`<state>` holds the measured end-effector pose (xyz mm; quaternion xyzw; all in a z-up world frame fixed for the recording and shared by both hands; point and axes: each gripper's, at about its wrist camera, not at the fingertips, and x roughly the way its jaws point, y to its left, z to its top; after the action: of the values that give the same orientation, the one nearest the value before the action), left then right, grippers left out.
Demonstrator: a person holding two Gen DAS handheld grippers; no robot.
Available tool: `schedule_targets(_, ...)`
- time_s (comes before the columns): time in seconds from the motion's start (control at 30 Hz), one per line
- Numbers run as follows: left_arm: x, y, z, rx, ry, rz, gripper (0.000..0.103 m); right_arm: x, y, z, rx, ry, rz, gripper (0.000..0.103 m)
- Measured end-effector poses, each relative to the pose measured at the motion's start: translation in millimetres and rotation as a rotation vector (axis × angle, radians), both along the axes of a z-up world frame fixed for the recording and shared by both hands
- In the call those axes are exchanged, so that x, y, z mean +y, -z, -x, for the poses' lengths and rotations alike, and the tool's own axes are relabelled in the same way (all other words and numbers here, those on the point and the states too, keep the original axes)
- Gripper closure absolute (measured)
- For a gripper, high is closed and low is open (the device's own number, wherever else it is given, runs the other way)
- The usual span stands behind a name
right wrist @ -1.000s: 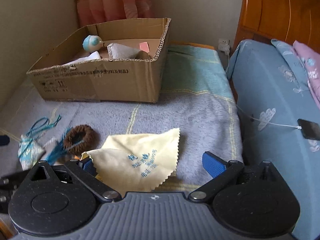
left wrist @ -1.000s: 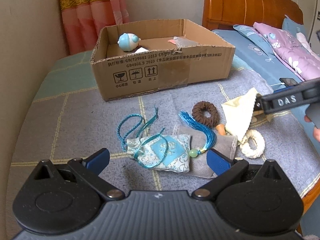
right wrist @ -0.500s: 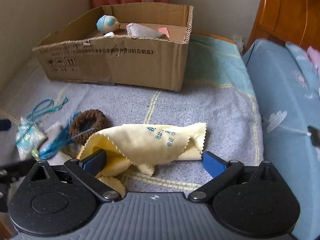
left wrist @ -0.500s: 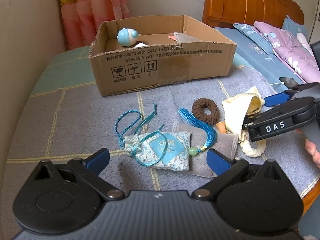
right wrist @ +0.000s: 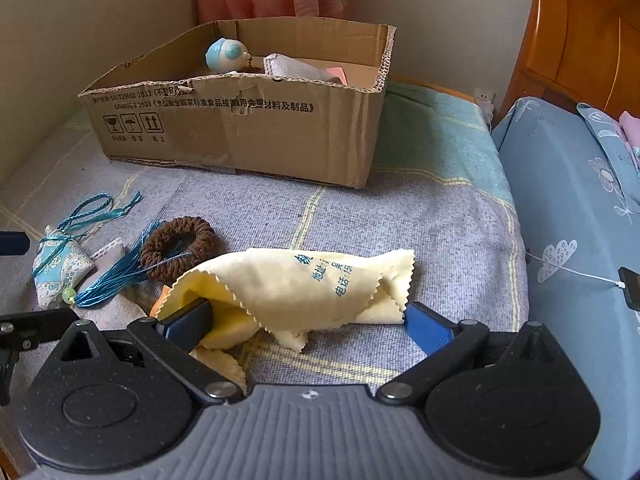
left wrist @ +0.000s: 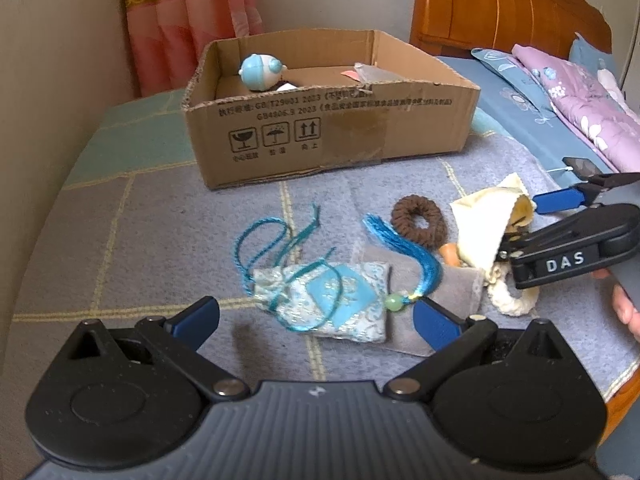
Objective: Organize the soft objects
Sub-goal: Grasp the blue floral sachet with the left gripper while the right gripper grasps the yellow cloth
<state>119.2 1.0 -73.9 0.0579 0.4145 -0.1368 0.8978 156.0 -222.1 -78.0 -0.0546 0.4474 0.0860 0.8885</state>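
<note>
Two handheld grippers work low over a grey-and-teal checked blanket [left wrist: 120, 216] on a bed. Nearest the left gripper [left wrist: 316, 316], whose jaws stand wide apart and grip nothing, lies a pale blue embroidered sachet [left wrist: 340, 300] with a teal cord, a green bead and a blue tassel [left wrist: 404, 248]. The sachet sits between the two blue pads, resting partly on a flat grey cloth pouch [left wrist: 440, 284].

To the right, the right gripper [right wrist: 308, 318] also has its jaws spread wide. Its left pad is tucked under a fold of a crumpled pale yellow cleaning cloth with pinked edges and blue printed characters [right wrist: 304, 280]; its right pad lies just beside the cloth's other end, so the cloth sits between the pads, not pinched. In the left wrist view, fingers of a hand [left wrist: 624, 304] show behind this gripper, and a cream fabric ring [left wrist: 512, 300] lies beneath it.

Just beyond the cloth, a brown knitted hair scrunchie [right wrist: 178, 248] rests on the blanket, touching the tassel threads.

Farther back stands an open, shallow cardboard box with printed handling symbols [right wrist: 256, 136]. Inside it are a round light-blue and white toy [right wrist: 224, 56] and a grey fabric piece [right wrist: 292, 68].

A wooden headboard [left wrist: 500, 8] and pink curtain [left wrist: 180, 24] stand behind.
</note>
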Motion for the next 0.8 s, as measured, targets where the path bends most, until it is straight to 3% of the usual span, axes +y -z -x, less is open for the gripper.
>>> schedule_targets(0.33,9.1,2.7,-16.4,0.01,0.064,0.052,0.003,0.9,2.1,2.5,-0.014,-0.001,-0.002,0.0)
schedule_targets(0.5,15.1,4.9,-25.3,0.038,0.103,0.123,0.008,1.0,1.7,2.9,-0.014,0.001,-0.002,0.0)
schedule_targets(0.57,17.3,5.3,-27.3,0.053,0.107,0.149,0.013,1.0,1.7,3.0,-0.016,0.001,-0.002,0.0)
schedule_targets(0.8,19.6,1.3,-22.9,0.066,0.123,0.205,0.055,1.1,1.9,3.0,-0.015,0.004,-0.002,0.0)
